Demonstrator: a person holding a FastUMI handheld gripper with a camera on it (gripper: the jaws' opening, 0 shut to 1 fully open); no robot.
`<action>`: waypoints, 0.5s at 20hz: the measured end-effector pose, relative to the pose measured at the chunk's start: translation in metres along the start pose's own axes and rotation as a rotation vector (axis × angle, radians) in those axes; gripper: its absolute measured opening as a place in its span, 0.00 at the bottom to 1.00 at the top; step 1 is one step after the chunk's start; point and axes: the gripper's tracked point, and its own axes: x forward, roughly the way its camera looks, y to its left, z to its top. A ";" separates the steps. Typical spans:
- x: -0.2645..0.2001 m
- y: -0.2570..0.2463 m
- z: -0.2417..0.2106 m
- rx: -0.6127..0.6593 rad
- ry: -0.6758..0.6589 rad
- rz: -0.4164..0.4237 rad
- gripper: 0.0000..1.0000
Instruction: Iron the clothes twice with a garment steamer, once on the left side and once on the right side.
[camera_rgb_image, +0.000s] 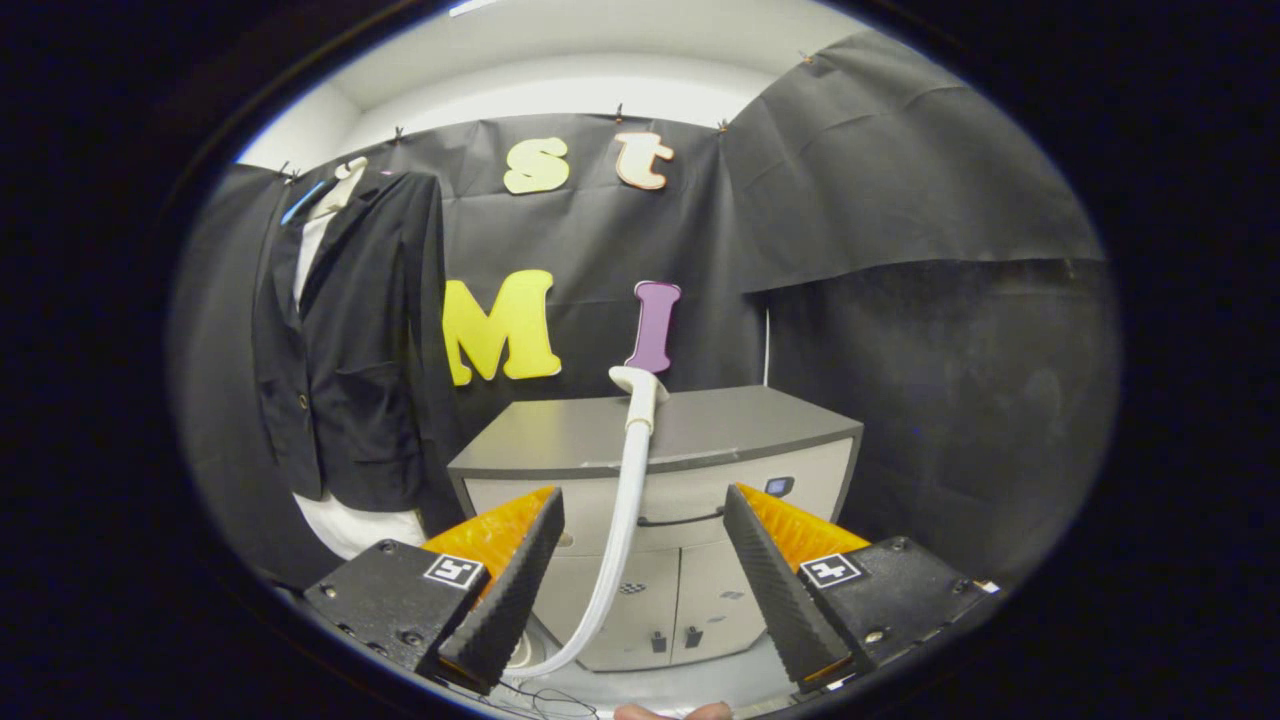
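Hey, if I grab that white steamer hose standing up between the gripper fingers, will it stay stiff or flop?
The white ribbed steamer hose curves along its length, so it probably bends. Its head rests on the grey cabinet, so it may slide off. The open gripper isn't touching it.

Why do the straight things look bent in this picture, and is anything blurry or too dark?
Gripper view: the fisheye lens bows the cabinet top and the jacket; focus is sharp on the steamer hose and the open tool; the black wall swallows light at right; no strong glare.

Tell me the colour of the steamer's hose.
White, clearest in the gripper view: the hose runs up between the open gripper.
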 end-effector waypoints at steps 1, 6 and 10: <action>0.008 0.004 0.006 -0.002 0.001 0.021 1.00; 0.059 0.002 0.031 -0.018 0.029 0.091 1.00; 0.112 -0.006 0.050 0.016 0.074 0.110 1.00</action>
